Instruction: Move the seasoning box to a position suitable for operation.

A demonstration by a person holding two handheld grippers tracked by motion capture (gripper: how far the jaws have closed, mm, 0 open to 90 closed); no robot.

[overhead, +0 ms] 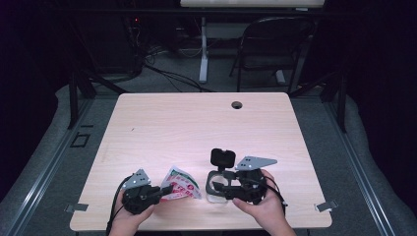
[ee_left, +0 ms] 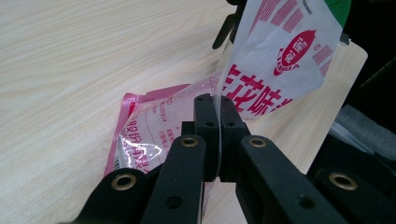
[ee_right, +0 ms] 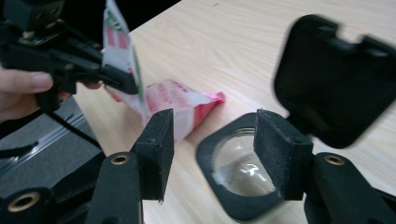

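Observation:
A red-and-white plastic packet [overhead: 181,185] lies near the table's front edge with one end lifted. My left gripper [overhead: 168,188] is shut on that end; in the left gripper view its jaws [ee_left: 215,100] pinch the clear edge of the packet [ee_left: 280,60], which stands up and folds over. To the right stands a clear container with a black square rim [overhead: 215,192] and its black lid [overhead: 222,158] flipped open. My right gripper [overhead: 222,186] hovers over it. In the right gripper view its jaws [ee_right: 212,135] stand open above the container [ee_right: 238,177], with the lid [ee_right: 336,79] behind them.
The light wooden table [overhead: 196,123] has a round cable hole [overhead: 237,104] near its far edge. A folding chair [overhead: 275,44] and a desk leg stand on the floor beyond. The left gripper [ee_right: 116,77] shows far off in the right gripper view, holding the packet [ee_right: 177,100].

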